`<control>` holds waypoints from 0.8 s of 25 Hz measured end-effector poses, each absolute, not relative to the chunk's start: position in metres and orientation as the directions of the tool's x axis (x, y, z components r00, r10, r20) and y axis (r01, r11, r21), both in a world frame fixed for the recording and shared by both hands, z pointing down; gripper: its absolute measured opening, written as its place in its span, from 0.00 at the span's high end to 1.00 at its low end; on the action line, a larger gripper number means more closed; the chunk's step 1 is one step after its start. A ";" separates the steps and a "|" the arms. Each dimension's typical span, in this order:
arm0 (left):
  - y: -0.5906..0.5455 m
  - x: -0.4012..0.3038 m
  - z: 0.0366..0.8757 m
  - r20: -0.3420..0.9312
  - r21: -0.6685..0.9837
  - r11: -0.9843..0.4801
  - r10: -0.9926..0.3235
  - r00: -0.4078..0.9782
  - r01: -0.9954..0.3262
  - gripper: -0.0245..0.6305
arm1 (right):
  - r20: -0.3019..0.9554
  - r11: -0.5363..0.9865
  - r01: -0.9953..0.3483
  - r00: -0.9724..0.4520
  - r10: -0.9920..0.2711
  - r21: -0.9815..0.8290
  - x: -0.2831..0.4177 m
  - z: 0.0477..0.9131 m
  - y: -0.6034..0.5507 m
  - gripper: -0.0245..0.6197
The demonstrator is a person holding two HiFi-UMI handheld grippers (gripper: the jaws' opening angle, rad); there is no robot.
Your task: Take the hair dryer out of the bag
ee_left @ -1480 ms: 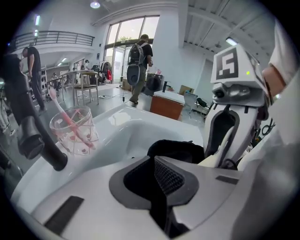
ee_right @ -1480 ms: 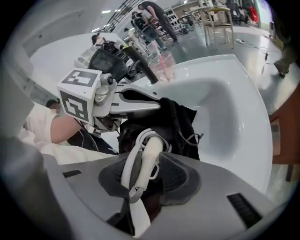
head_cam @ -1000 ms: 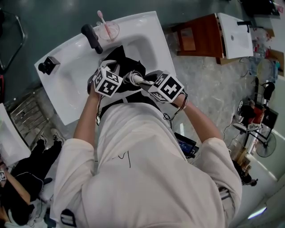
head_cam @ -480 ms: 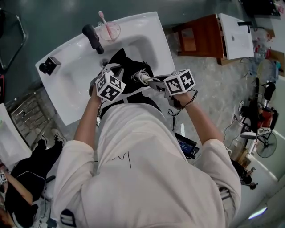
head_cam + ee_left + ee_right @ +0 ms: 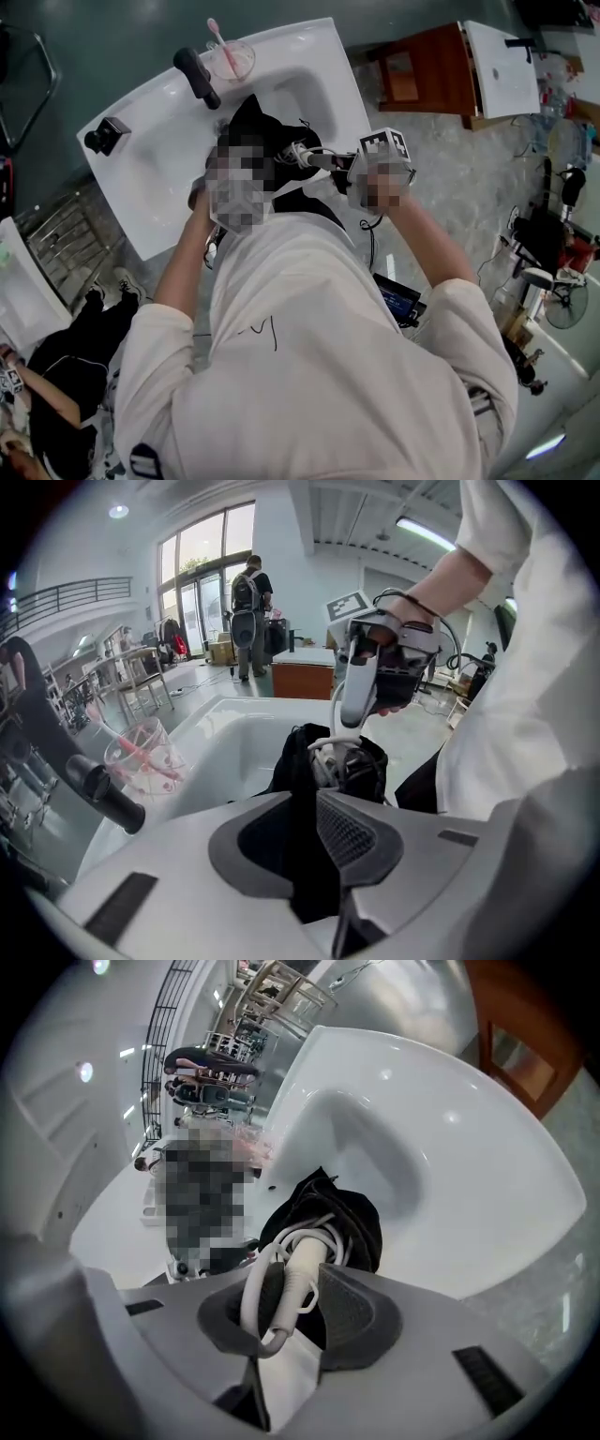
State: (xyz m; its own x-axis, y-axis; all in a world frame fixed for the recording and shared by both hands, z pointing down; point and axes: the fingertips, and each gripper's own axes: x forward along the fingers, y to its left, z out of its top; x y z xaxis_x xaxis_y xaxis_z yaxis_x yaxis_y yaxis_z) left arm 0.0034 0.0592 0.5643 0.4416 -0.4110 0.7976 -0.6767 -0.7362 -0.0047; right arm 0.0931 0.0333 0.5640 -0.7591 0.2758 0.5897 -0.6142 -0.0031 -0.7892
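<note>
Right gripper (image 5: 291, 1312) is clamped on the dryer (image 5: 305, 1265) by its white handle, cord (image 5: 248, 1288) looped in alongside, because that handle is the one firm part poking out of the bag (image 5: 255, 120). The dryer's body looks to be down inside the bag's mouth, and the bag sits in the sink (image 5: 159, 178) basin. Over on the other side, the left gripper (image 5: 300, 855) has just been opening its jaws: they stand apart with black bag cloth loose between them, not pinched. My guess is it needs a fresh hold to pin the bag down while the dryer lifts clear.
</note>
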 end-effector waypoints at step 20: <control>0.038 -0.046 0.575 0.818 -0.115 -0.608 -0.506 0.272 -0.786 0.85 | 0.590 0.018 -0.607 -0.764 0.259 -0.794 0.126 0.512 0.017 0.79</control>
State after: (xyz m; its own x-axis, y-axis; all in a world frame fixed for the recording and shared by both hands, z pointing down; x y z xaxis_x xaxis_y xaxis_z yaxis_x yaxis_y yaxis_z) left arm -0.0460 0.0380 0.5752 0.2721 -0.5060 0.8185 -0.7856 -0.6080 -0.1147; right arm 0.1263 0.0173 0.5120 -0.7643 0.2593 0.5904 -0.6075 0.0175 -0.7941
